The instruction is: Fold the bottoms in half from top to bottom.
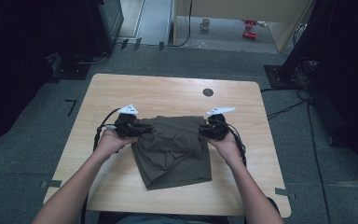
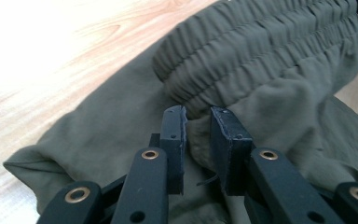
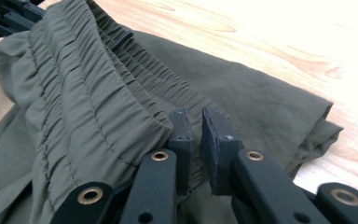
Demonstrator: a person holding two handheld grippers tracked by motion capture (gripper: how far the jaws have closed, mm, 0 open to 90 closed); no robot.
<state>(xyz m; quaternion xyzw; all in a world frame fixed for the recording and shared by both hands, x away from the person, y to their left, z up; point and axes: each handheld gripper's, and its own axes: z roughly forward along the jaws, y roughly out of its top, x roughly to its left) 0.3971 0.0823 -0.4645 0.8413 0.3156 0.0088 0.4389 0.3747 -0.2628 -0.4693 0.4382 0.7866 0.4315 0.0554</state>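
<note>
Olive green shorts [image 1: 175, 154] lie folded on the wooden table [image 1: 168, 91], with the gathered elastic waistband [image 2: 261, 51] along the far edge. My left gripper [image 1: 144, 128] is at the waistband's left end and my right gripper [image 1: 204, 130] at its right end. In the left gripper view the jaws [image 2: 198, 116] stand slightly apart with bunched fabric pinched between the pads. The right gripper [image 3: 193, 119] has a narrower gap, with the waistband's end [image 3: 135, 112] caught in it. The band runs raised above the lower layers toward the left gripper [image 3: 4, 16].
A dark round spot [image 1: 208, 92] marks the table's far side. Bare wood lies around the shorts on all sides. On the floor beyond are a mug [image 1: 205, 24], red objects [image 1: 249, 28] and black equipment stands [image 1: 298, 56] at the right.
</note>
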